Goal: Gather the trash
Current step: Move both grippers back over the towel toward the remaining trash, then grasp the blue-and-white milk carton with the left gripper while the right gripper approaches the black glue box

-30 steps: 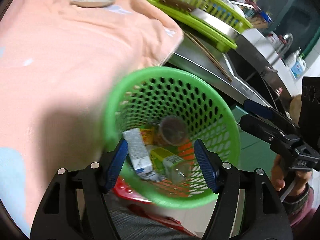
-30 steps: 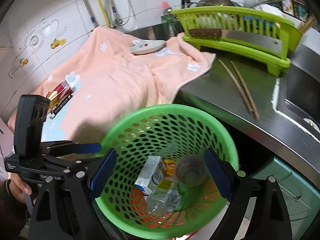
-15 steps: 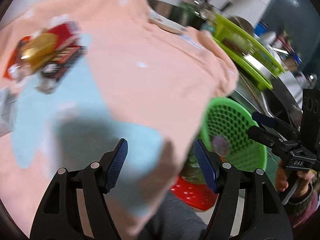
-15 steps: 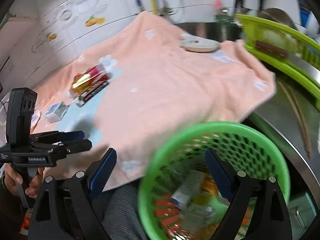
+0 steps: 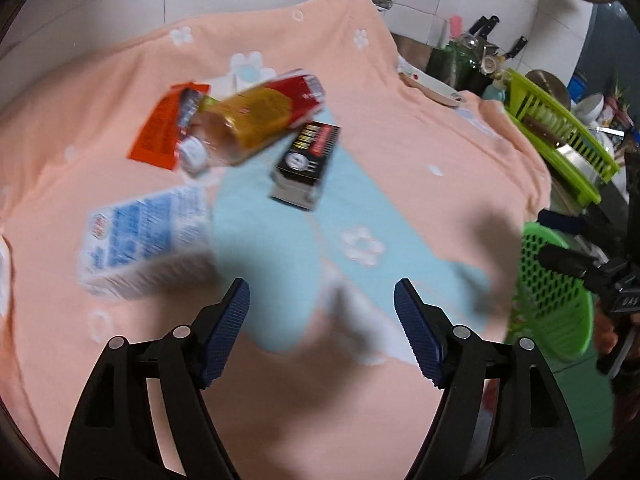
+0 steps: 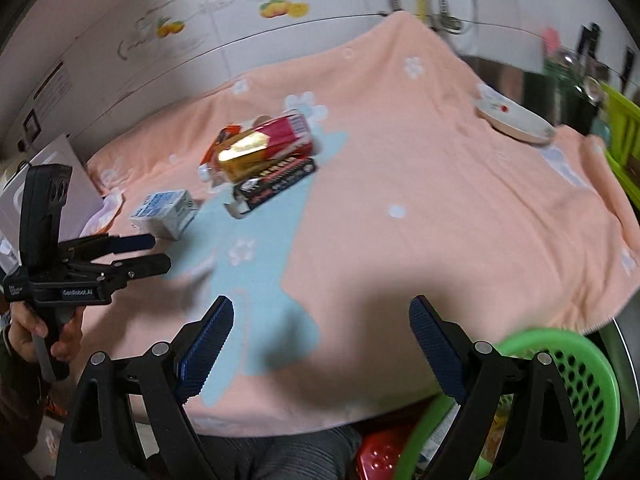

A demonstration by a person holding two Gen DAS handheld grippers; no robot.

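Trash lies on a peach towel (image 5: 420, 128): a blue-and-white carton (image 5: 146, 240) (image 6: 166, 213), a red-and-gold bottle (image 5: 256, 120) (image 6: 264, 148), an orange wrapper (image 5: 158, 132) and a black box (image 5: 308, 160) (image 6: 276, 186). My left gripper (image 5: 322, 304) is open and empty, hovering over the towel just right of the carton; it also shows in the right wrist view (image 6: 154, 252). My right gripper (image 6: 320, 324) is open and empty above the towel's front edge. The green basket (image 6: 560, 392) (image 5: 548, 292) holding trash is below the counter edge at right.
A small plate (image 6: 514, 118) sits on the towel's far right. A green dish rack (image 5: 560, 128) stands on the steel counter beyond. A red object (image 6: 378, 454) lies under the basket. Tiled wall behind.
Both grippers have swung left from over the basket to over the towel. The trash items are now in front of the left gripper, and the basket has slid to the right edge.
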